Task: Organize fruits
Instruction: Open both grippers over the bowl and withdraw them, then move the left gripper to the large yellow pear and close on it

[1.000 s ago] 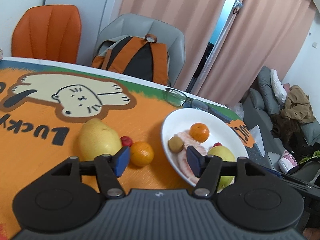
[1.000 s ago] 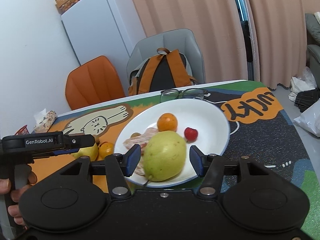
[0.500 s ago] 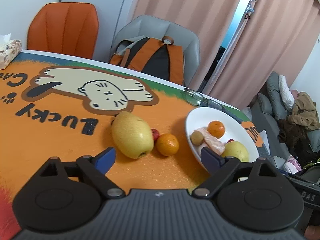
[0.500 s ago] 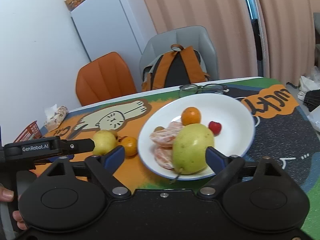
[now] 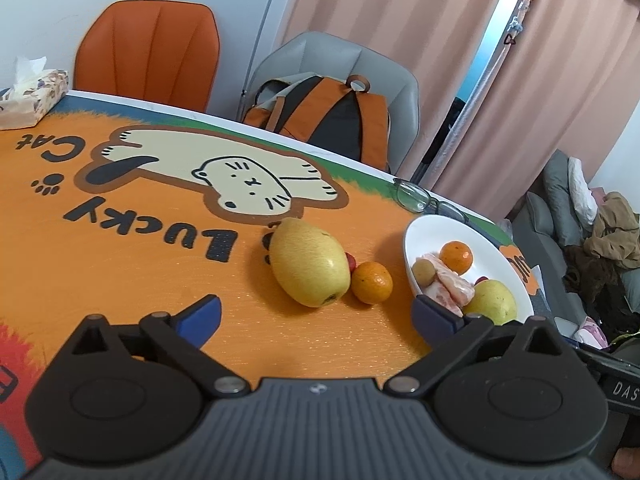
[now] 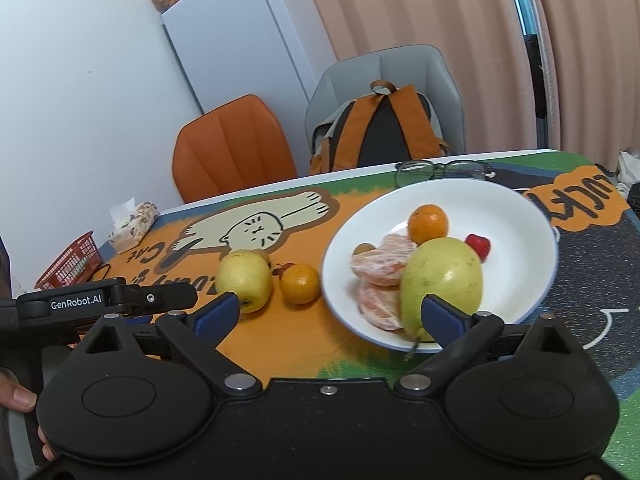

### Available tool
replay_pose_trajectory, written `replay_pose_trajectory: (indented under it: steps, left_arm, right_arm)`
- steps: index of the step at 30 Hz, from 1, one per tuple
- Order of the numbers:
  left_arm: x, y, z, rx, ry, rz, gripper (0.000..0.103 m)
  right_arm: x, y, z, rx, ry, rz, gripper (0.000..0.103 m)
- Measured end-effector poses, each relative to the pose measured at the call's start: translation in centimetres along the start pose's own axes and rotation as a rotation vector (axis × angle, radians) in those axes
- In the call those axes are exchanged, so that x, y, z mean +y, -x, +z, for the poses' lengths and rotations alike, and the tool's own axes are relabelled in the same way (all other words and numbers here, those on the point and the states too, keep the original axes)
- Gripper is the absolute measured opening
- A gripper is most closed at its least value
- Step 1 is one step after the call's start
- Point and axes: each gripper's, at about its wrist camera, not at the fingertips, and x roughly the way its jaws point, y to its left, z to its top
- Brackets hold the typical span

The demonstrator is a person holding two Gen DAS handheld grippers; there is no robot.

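A white plate (image 6: 512,248) holds a green pear (image 6: 444,276), an orange (image 6: 428,224), peeled citrus segments (image 6: 380,264), a small red fruit (image 6: 478,244) and a small brown fruit (image 6: 364,249). Left of the plate (image 5: 432,228), on the orange cat mat, lie a yellow pear (image 5: 308,266), a second orange (image 5: 372,282) and a small red fruit (image 5: 351,261) wedged between them. My left gripper (image 5: 316,316) hovers short of the yellow pear, jaws opening, nothing between them. My right gripper (image 6: 330,314) hangs before the plate's near rim, jaws opening and empty.
Eyeglasses (image 5: 424,200) lie just behind the plate. A tissue box (image 5: 32,96) and a red basket (image 6: 68,266) sit at the table's far left. An orange chair (image 5: 148,52) and a grey chair with a backpack (image 5: 328,120) stand behind the table.
Both grippers' jaws have spread wide. The right one had the green pear between its fingers and has drawn back from it. Both views have shifted left.
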Motion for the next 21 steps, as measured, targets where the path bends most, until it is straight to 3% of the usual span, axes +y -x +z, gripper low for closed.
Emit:
replay_pose_trajectory:
  steps: [4, 21]
  left_arm:
    - [0.7, 0.2, 0.1, 0.0, 0.005, 0.005, 0.101]
    - [4.2, 0.5, 0.6, -0.03, 0.067, 0.018, 0.098]
  right_arm:
    - [0.9, -0.3, -0.2, 0.0, 0.017, 0.007, 0.097]
    - [3.8, -3.5, -0.2, 0.063, 0.062, 0.04, 0.068]
